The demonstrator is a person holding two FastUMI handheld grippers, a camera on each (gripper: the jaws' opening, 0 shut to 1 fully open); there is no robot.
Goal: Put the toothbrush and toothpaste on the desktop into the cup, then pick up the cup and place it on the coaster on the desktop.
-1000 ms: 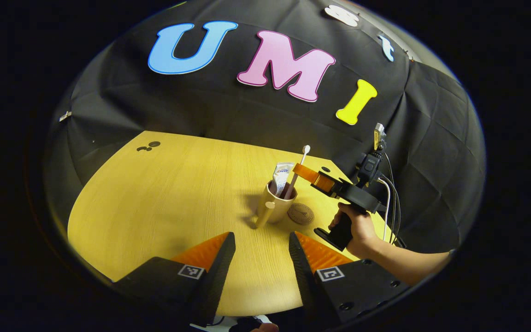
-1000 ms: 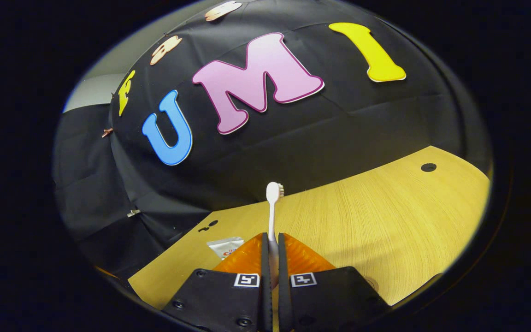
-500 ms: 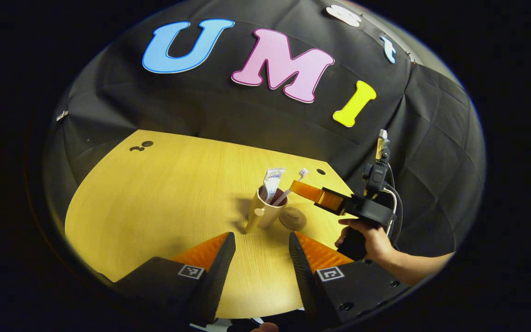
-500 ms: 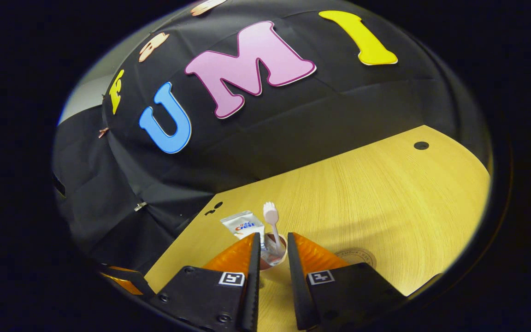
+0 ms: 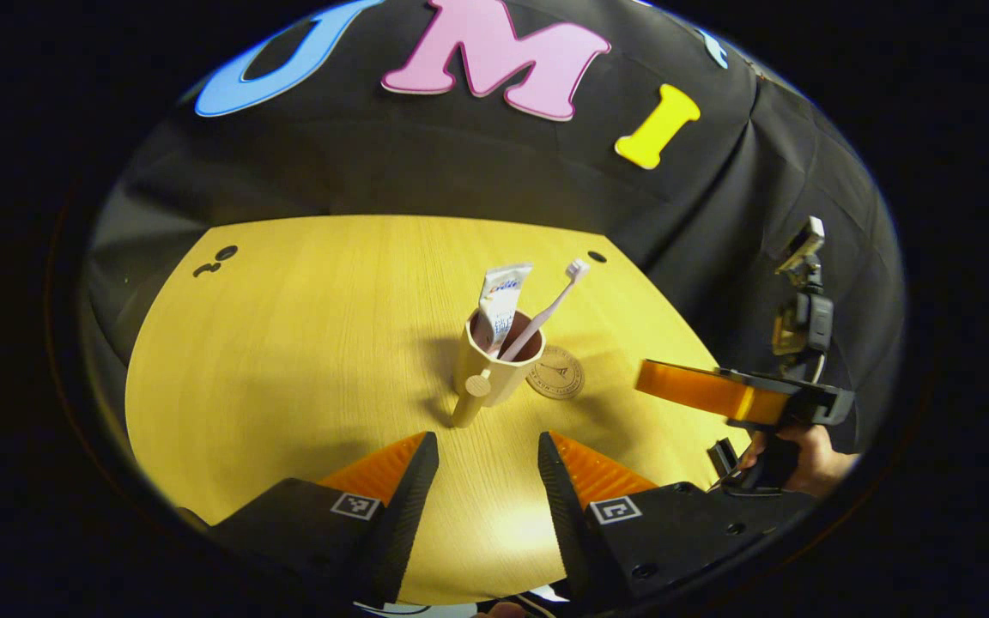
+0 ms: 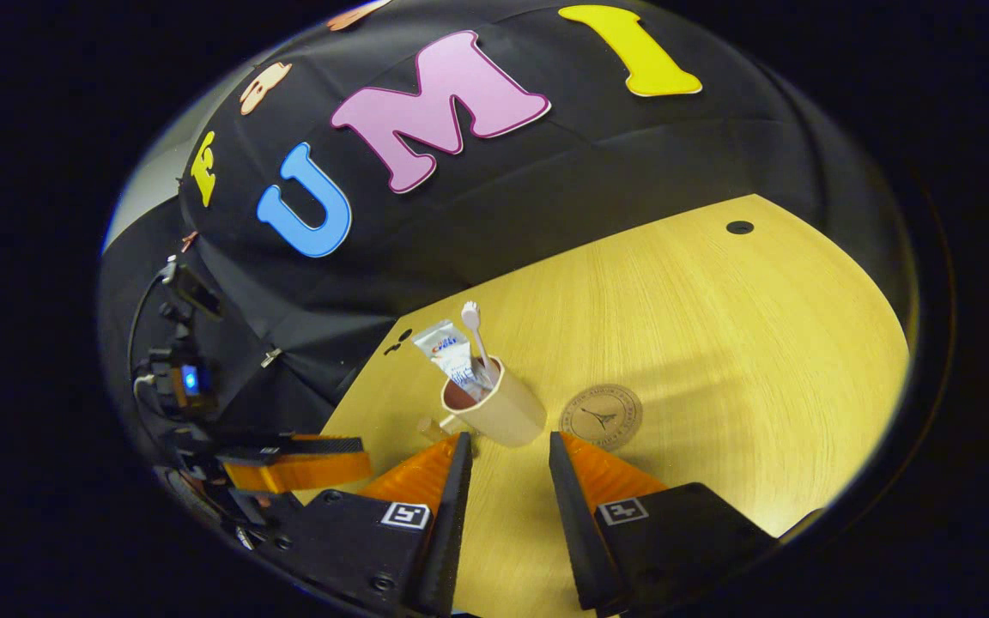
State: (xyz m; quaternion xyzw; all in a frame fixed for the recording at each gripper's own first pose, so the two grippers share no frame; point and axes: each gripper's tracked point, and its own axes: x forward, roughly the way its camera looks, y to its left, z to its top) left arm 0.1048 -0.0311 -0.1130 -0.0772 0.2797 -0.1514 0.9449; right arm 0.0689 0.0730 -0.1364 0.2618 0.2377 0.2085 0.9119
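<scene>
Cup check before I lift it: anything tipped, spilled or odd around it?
Nothing stands out. The cup stands upright on the desk beside the coaster, with the toothpaste and toothbrush leaning inside. No spills.

Left hand-held gripper (image 5: 479, 446): fingers parted, nothing between them, poised above the counter (image 5: 306, 343). Right hand-held gripper (image 6: 507, 446): fingers likewise parted and empty, angled down toward the counter. In the left gripper view, the right hand-held gripper is held level at the right edge, with the person's hand (image 5: 799, 459) wrapped around its grip.
</scene>
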